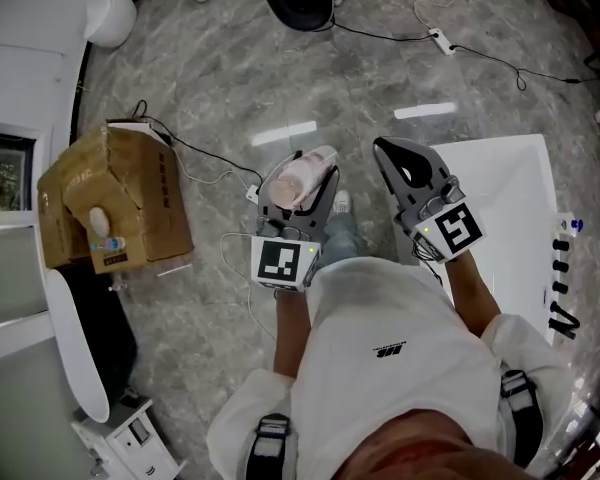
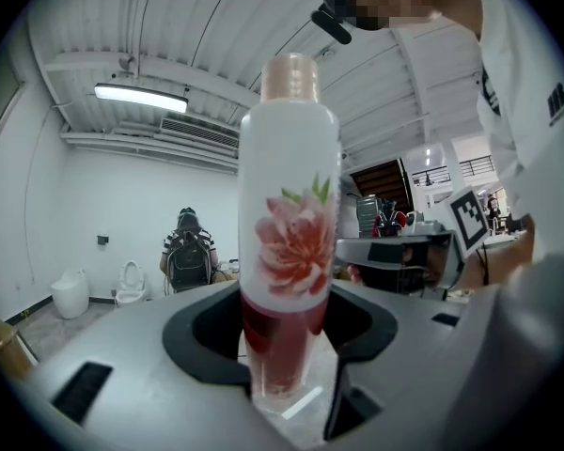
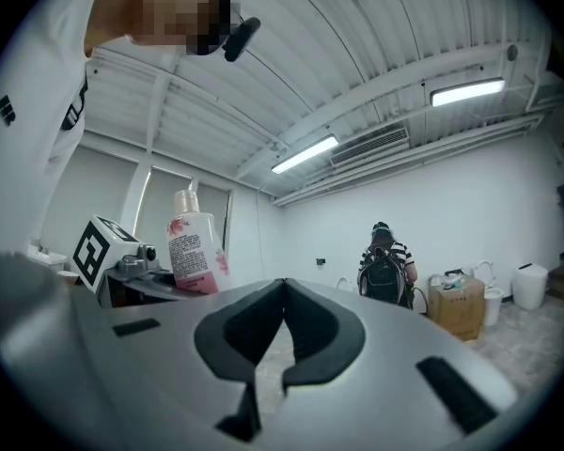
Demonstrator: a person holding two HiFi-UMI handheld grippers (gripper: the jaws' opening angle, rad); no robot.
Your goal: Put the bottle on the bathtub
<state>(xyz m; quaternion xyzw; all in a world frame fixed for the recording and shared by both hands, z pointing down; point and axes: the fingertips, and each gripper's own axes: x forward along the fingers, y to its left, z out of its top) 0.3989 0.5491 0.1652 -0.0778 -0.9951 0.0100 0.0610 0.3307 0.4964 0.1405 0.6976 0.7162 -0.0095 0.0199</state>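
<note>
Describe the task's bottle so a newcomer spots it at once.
Above the grey marble floor, the person's left tool grips it. It is the white bottle with a pink flower print and pale pink cap; the right tool is shut, empty.

Bright, even light comes from ceiling tube lamps [image 2: 141, 97], which leave white glare streaks on the glossy floor [image 1: 220, 78]. Shadows are soft and faint. Both gripper views bulge strongly, with black corners, and the nearest surfaces look slightly blurred.
</note>
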